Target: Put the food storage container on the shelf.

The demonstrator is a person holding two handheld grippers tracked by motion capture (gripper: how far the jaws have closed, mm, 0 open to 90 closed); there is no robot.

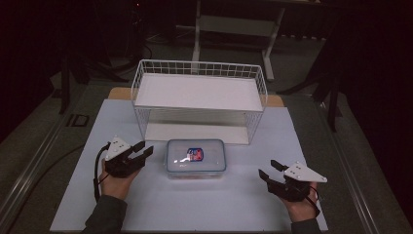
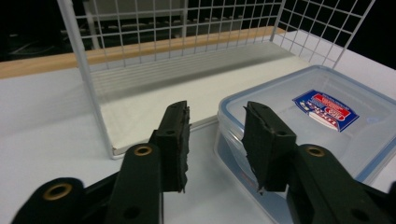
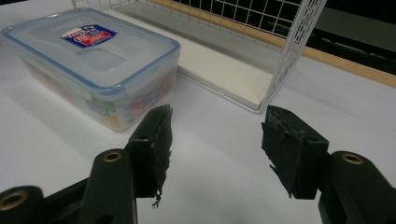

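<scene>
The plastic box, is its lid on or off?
On. The blue-rimmed lid sits flat over the plastic box, its sticker facing up.

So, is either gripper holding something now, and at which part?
Nothing is held. The left gripper and the right gripper are open, beside the box, not touching it.

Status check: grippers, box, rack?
Left gripper open, empty, beside lidded container. Right gripper open, empty, apart. Container on table before wire rack; nothing between.
</scene>
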